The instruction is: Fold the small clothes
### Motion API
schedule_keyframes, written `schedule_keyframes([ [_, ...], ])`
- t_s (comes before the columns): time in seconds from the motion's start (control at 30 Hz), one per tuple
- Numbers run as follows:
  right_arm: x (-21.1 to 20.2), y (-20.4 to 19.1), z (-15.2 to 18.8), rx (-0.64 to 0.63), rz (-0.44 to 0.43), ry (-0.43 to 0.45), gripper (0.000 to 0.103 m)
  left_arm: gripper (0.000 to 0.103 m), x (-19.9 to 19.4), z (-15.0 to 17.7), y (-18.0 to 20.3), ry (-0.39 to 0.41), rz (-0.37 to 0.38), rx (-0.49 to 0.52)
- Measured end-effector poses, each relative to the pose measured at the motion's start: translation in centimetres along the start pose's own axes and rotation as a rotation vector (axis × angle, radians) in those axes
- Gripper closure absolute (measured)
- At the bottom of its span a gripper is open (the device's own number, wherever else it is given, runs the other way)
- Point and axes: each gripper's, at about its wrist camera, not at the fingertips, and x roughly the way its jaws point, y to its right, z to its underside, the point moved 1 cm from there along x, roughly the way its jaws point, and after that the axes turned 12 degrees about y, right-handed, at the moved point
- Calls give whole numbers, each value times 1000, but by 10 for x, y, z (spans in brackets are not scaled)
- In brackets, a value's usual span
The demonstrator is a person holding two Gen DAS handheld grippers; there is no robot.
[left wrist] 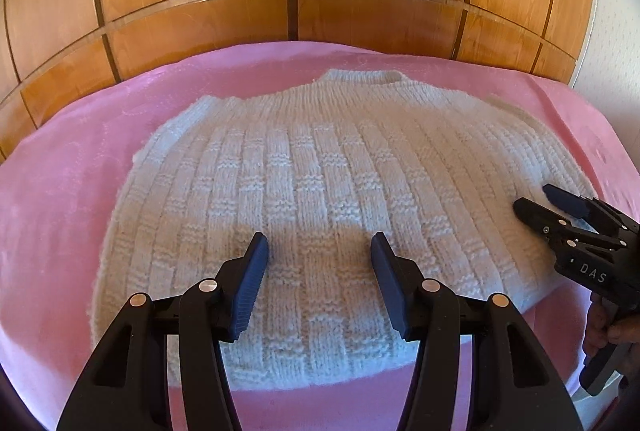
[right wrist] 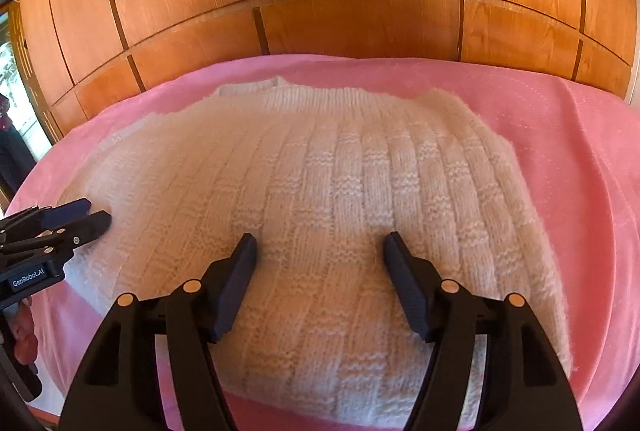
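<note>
A white knitted sweater (left wrist: 320, 159) lies flat on a pink cloth (left wrist: 60, 191), its neck at the far side and its hem toward me. No sleeves stick out past its sides. My left gripper (left wrist: 320, 243) hovers open over the near part of the sweater, nothing between its pads. In the right wrist view the same sweater (right wrist: 340, 171) fills the middle, and my right gripper (right wrist: 320, 241) stands open above its lower half, also empty. Each gripper shows in the other's view: the right gripper (left wrist: 536, 199) over the sweater's right edge, the left gripper (right wrist: 96, 211) over its left edge.
Glossy wooden cabinet panels (left wrist: 280, 11) rise just behind the pink cloth's (right wrist: 560, 151) far edge. A person's hand (left wrist: 600, 327) grips the right gripper's handle; another hand (right wrist: 24, 335) holds the left one. Bare pink cloth surrounds the sweater on all sides.
</note>
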Motion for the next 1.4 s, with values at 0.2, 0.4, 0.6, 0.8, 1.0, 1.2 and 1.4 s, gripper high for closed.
schedule_keyframes([
  [0.2, -9, -2, 3, 7, 6, 24, 35, 50, -1, -2, 0, 0, 2, -4],
  [0.4, -10, -2, 5, 9, 3, 36, 34, 50, -1, -7, -2, 5, -7, 1],
  [0.6, -9, -2, 6, 12, 4, 45, 33, 45, -3, -17, -21, 30, -72, -9],
  [0.8, -9, -3, 6, 11, 8, 49, 33, 45, 7, -42, -93, 44, -149, -134],
  [1.0, -8, -4, 6, 12, 10, 53, 32, 45, 46, -49, -136, -63, -102, -204],
  [1.2, -7, -6, 6, 11, 12, 51, 32, 88, 87, -39, -142, -134, -132, -252],
  [1.4, -9, -4, 0, 12, -6, 19, 30, 85, 82, -40, -128, -96, -224, -233],
])
